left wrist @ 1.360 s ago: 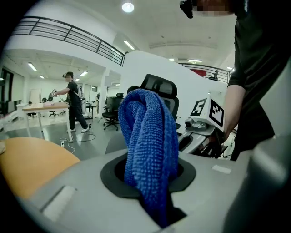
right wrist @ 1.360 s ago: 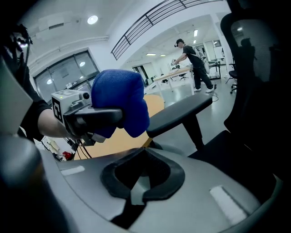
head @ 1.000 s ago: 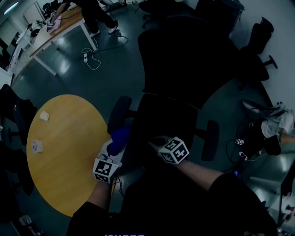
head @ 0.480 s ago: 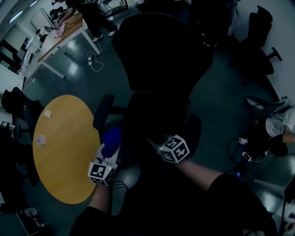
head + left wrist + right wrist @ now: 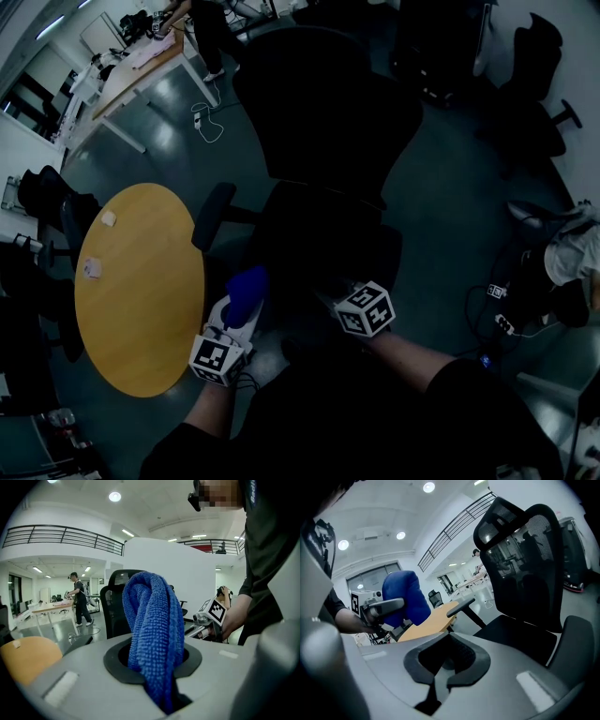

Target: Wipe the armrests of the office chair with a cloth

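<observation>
Left gripper clamps blue cloth | right gripper closed, empty

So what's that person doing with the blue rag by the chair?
A person stands facing a black office chair with a gripper in each hand. The left gripper is clamped on a blue cloth, held up in front of the chair. The cloth is not touching an armrest yet. The right gripper holds nothing.
</observation>
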A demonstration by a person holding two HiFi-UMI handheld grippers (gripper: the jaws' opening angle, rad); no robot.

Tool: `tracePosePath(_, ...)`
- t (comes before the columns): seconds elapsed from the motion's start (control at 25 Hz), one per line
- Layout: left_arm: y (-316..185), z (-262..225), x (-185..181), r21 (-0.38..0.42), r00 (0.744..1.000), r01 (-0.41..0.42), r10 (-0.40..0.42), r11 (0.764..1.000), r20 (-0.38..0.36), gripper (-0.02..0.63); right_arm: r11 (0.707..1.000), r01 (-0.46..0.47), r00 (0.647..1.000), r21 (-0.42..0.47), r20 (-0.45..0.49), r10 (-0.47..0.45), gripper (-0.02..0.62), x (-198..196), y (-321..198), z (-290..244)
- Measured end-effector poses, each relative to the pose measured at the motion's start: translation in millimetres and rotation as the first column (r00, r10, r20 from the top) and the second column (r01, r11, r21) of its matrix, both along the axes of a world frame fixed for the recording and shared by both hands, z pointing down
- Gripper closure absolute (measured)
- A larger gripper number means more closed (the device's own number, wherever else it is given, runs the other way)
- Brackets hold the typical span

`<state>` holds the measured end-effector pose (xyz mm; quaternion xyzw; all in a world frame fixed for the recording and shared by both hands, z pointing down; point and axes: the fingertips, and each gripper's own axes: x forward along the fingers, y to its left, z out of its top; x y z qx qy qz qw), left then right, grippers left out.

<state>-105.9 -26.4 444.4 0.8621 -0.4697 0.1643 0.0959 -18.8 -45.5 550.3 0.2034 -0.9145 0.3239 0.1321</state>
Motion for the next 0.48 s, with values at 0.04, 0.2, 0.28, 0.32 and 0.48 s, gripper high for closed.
tracePosePath(0.04,4.4,-1.4,3.6,-0.002,1.000,-0.009,0.009,1.000,-0.012,0.499,1.000,-0.007,1.000,0.004,0.001,0.007,0.591,0.8,3.9,-1.4)
tracePosePath(0.2,26.1,8.3,10.8,-0.003,0.998,-0.054,0.054,0.999,-0.044,0.499,0.999,-0.042,0.999,0.026,-0.002,0.042,0.591,4.4,21.2,-9.3)
tracePosePath(0.28,41.6,13.7,14.1,0.001,0.995,-0.088,0.088,0.996,-0.057,0.499,0.998,-0.064,0.998,0.029,-0.011,0.064,0.591,6.1,33.9,-11.5)
tracePosePath(0.32,50.6,13.9,14.4,0.005,0.993,-0.103,0.103,0.995,-0.065,0.499,0.997,-0.074,0.997,0.031,-0.016,0.075,0.591,5.9,41.7,-12.8)
tracePosePath(0.48,89.9,2.4,-1.5,0.037,0.986,-0.137,0.140,0.990,-0.094,0.499,0.990,-0.128,0.991,0.055,-0.035,0.130,0.591,-0.4,77.4,-23.0)
